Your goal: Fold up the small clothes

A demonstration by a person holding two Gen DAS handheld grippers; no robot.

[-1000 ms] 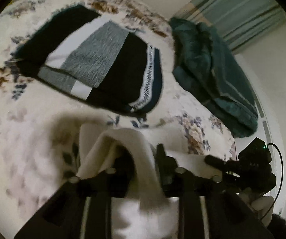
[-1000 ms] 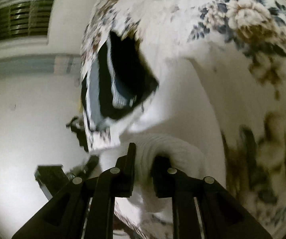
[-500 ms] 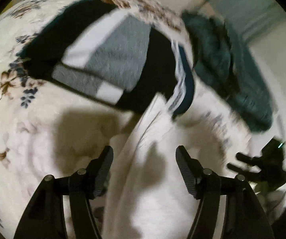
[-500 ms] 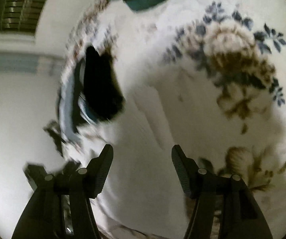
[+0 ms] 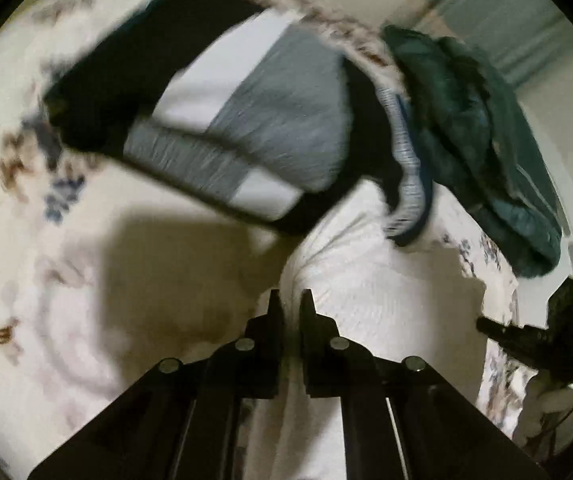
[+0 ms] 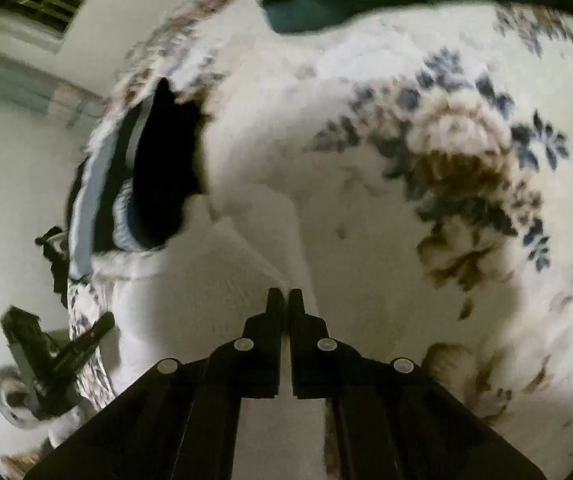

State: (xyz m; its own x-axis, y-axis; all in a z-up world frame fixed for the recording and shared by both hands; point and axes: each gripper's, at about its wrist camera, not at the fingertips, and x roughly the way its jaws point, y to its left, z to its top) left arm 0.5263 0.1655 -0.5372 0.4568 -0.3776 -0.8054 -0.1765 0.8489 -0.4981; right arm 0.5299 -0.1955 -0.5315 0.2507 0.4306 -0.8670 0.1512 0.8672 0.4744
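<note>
A home bedroom: a fluffy white blanket with brown and blue flower print [image 6: 426,168] covers the bed, pale striped curtains [image 5: 498,20] hang at one o'clock, folded clothes lying about.

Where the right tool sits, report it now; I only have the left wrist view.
Observer: The right tool is shut on the white garment, pinching it at a folded edge.
Operator: Report what lies to the right of that edge.
Observer: Only the floral blanket, with a large brown and blue flower print beyond the tool.
</note>
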